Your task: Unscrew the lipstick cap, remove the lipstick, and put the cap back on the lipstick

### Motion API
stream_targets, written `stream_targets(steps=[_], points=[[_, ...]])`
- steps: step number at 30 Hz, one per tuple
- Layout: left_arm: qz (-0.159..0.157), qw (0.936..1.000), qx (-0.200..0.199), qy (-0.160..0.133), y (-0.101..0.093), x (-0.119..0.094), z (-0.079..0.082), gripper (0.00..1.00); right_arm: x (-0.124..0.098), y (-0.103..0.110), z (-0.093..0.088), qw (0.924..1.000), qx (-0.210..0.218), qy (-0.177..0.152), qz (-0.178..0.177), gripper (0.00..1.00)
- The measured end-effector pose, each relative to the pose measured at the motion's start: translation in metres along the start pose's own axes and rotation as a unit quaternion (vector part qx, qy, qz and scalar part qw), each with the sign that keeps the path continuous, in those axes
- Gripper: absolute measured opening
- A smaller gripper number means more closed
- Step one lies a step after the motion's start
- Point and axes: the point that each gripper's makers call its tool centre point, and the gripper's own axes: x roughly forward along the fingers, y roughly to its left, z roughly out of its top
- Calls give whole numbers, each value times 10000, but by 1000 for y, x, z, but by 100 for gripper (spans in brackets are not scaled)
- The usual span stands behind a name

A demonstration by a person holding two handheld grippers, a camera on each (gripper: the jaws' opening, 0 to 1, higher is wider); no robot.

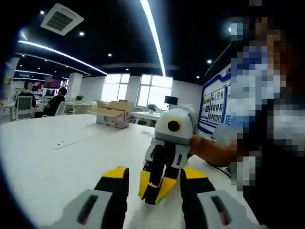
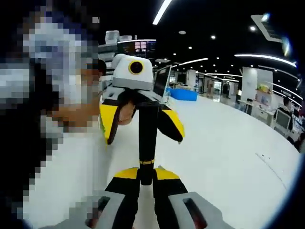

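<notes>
The lipstick is a slim black tube with a gold band near its lower end. My right gripper is shut on it just at and below that band, and the tube points straight away from the camera. My left gripper faces it, open, its yellow-tipped jaws standing either side of the tube's far part without touching it. In the left gripper view my left gripper is open, and the right gripper points in between its jaws with the black, gold-ringed lipstick pinched at its tip.
Both grippers hang above a wide white table. A cardboard box stands far back on it. A hand holds the right gripper. Seated people are at far desks. A blue box sits far off.
</notes>
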Motion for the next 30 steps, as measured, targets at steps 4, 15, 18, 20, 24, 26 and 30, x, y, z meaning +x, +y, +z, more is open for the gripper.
stream_targets(steps=[4,15,18,20,24,26,30], points=[[42,9998,-190,-93,-2,3,3,45,6,8,-8,9998,18,175,120,10],[-126,9996,-153,-194,-11,-1,7,30,4,10,-4,9988,400,-64,292,10],[-55,9997,-152,-162,-10,-1,5,32,5,13,-1,9981,460,-157,370,10],[-59,9998,-104,-179,-11,0,6,32,6,14,-2,9981,457,-152,377,10],[-146,9996,-109,-198,-15,1,6,22,11,16,-9,9980,484,-27,399,10],[-213,9995,-153,-197,-16,2,4,19,12,17,-11,9985,398,33,386,10],[-219,9982,-341,-434,-11,-4,9,14,10,17,-6,9982,430,-55,403,10]])
